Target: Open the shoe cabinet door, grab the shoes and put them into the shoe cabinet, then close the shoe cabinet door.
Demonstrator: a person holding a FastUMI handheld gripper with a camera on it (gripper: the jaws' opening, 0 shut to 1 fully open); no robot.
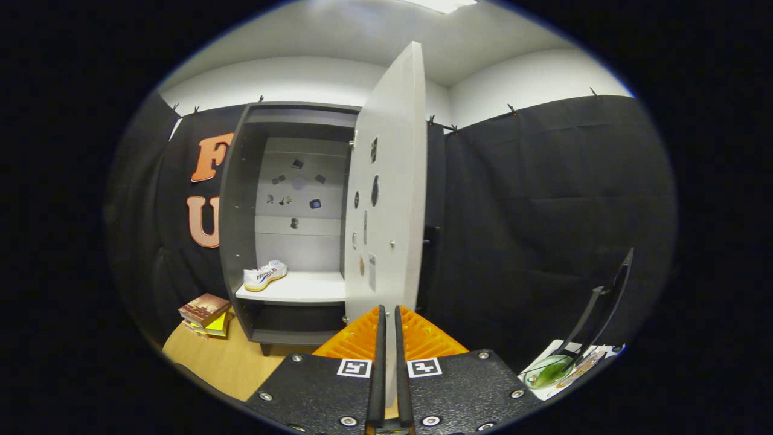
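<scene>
The dark grey shoe cabinet [237, 211] stands open ahead and to the left of my fingers. Its pale door [389, 181] is swung out towards me, inner face showing, with small fittings on it. A white sneaker [264, 275] with a yellow sole lies on the white shelf [302, 290] inside, at its left end. My gripper [388, 311] is shut, the fingertips almost together with only a thin slit between them and nothing held. The tips sit right at the door's lower edge; whether they touch it I cannot tell.
A stack of books [205, 312] lies on the wooden floor [220, 359] left of the cabinet's foot. To my right, a white surface [558, 377] carries a glass bowl with something green [548, 371] and a dark slanted stand [604, 302]. Black cloth walls close the booth.
</scene>
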